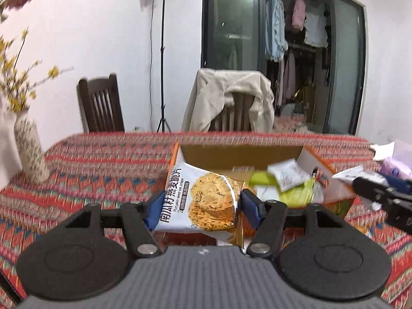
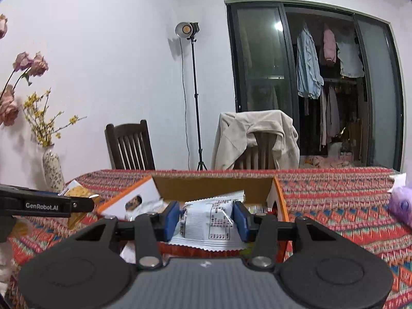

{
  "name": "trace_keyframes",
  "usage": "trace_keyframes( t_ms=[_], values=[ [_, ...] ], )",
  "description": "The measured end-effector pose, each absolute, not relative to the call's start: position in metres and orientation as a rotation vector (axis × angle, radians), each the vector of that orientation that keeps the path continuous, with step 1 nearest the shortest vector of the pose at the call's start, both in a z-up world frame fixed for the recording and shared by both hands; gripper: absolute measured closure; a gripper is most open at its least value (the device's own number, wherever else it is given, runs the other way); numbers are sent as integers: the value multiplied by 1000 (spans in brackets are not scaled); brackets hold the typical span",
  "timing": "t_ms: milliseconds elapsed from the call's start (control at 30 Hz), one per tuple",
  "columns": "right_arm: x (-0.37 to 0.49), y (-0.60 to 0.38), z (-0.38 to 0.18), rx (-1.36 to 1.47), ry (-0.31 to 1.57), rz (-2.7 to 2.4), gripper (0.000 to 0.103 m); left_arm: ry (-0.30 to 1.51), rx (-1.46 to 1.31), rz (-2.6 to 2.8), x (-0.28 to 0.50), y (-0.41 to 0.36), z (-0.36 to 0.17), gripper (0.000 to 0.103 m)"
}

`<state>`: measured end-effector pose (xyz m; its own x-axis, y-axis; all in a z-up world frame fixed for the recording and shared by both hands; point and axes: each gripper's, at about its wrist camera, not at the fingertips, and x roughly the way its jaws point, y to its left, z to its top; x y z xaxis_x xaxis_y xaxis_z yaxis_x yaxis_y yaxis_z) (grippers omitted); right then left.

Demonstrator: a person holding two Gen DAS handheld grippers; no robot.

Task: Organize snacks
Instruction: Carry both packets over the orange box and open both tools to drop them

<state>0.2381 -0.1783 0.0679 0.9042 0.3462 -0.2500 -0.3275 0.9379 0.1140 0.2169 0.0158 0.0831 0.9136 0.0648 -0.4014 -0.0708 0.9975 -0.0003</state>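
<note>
Taking the open cardboard box [image 1: 239, 155] on the patterned tablecloth [image 1: 103, 159] as the landmark, a flowered vase [image 1: 29, 152] with yellow sprigs stood on the cloth well to the left of it, near the wall. Behind the box, past the table's far edge, a dark wooden chair [image 1: 100, 104] stood to the left, a light stand [image 1: 162, 51] rose between the chairs, and a second chair carried a beige jacket [image 1: 229, 97] draped over its back. At the near left corner of the box, the left gripper [image 1: 197, 206] was clamped on a bag of pumpkin seed oat crisps [image 1: 203, 198], its blue pads [image 1: 249, 207] pressing both sides of the bag, which hung raised over the box's front edge. Inside the box, toward its right side, lay a green packet [image 1: 288, 188] with a small white sachet [image 1: 285, 173] on top. Just to the right of the box the right gripper [image 2: 206, 217] gripped a white snack packet [image 2: 208, 221] with printed text, pads tight against its sides, held just in front of the box's opening in its own view. Further right of the box, near the cloth's edge, sat a purple soft pack [image 2: 401, 204].
</note>
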Motion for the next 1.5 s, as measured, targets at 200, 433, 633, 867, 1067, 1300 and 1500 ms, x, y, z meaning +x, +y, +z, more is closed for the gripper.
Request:
trace_keyframes(
  t_ms=[200, 433, 633, 867, 1067, 1300, 1500],
  values=[
    [271, -173, 90, 74, 252, 329, 58, 360, -35, 54, 245, 4, 106, 39],
    [316, -170, 98, 94, 256, 282, 58, 345, -59, 58, 287, -7, 113, 39],
    [352, -172, 84, 129, 271, 235, 58, 362, -80, 95, 323, -9, 100, 39],
    [370, -174, 57, 126, 296, 237, 58, 401, -88, 123, 347, 6, 71, 39],
    [376, -169, 42, 101, 347, 265, 55, 398, -89, 125, 348, 10, 58, 27],
    [370, -172, 35, 117, 359, 255, 0, 382, -148, 150, 345, 22, 55, 0],
    [369, -172, 34, 116, 364, 245, 0, 386, -158, 159, 343, 24, 56, 0]
  ],
)
